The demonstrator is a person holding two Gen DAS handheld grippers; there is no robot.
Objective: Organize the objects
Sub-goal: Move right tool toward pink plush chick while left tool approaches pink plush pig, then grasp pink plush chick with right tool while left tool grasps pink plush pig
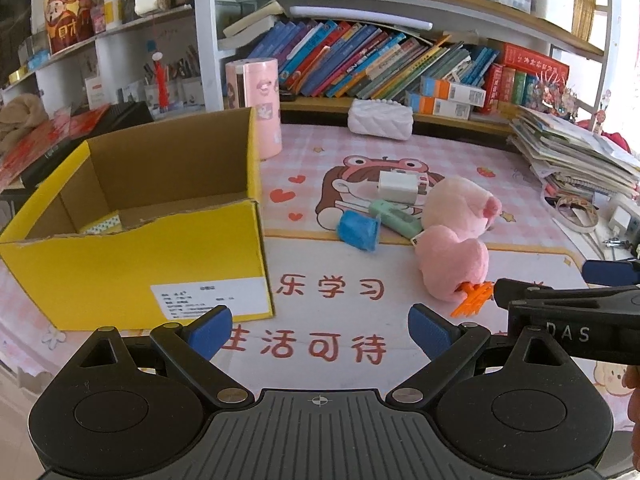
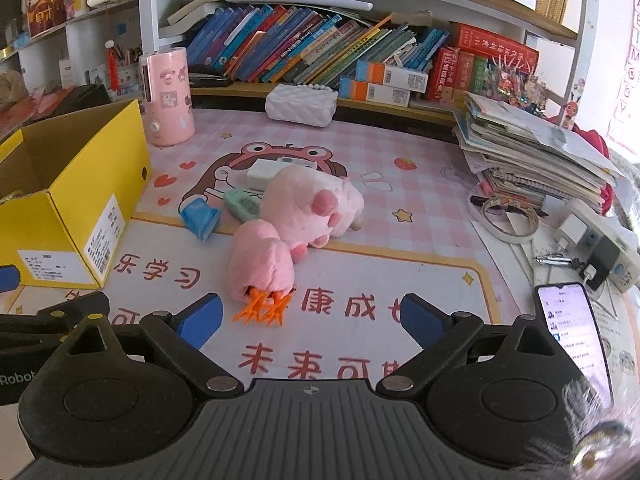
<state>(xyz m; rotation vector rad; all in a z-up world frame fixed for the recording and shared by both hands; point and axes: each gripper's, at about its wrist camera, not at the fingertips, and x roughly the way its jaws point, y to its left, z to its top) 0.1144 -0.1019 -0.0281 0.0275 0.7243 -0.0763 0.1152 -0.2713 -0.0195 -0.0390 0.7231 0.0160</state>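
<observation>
Likely snag: right gripper [image 2: 310,322] w/ jaws wide, nothing between, may pinch only the orange plastic feet [image 2: 266,307] of the fluffy pink plush toy [image 2: 262,260] at its 12 o'clock; toy slips. Left gripper [image 1: 320,330] also gapes; yellow cardboard box [image 1: 132,264] at its 10 o'clock.

A: The left wrist view sits low over the table [image 1: 360,264], angled down past its own tool [image 1: 320,334], yellow box [image 1: 160,252] close.
B: The right wrist view faces likewise, further right. Both share the pink plush [image 2: 304,216] and bookshelf [image 2: 320,40].
</observation>
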